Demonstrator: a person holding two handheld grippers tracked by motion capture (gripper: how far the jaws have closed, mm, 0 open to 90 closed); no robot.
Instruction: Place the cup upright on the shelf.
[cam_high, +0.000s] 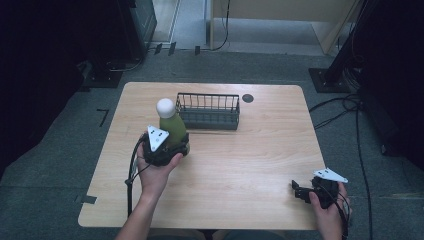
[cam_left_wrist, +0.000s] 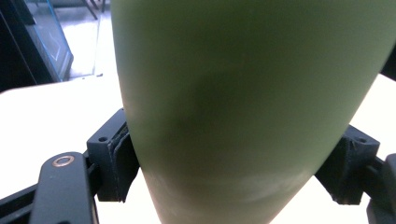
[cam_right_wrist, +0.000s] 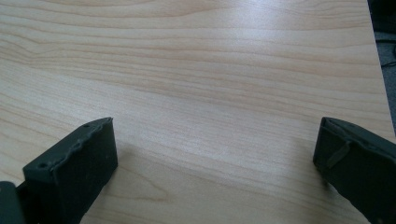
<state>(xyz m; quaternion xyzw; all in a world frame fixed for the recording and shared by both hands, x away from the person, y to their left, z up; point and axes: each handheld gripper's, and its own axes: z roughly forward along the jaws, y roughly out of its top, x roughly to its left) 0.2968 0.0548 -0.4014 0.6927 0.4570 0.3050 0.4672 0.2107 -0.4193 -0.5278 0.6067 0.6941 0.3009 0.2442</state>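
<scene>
Here the green bottle (cam_high: 172, 128) sits clamped (upright) in the left gripper (cam_high: 170, 147).

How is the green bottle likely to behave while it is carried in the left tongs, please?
The green bottle looks smooth and tapers, so it could slip through the pads of the left tongs. It seems rigid, since its wall shows no dent where it is clamped. Being tall, with a white cap well above the low grip, it may tilt if swung.
</scene>
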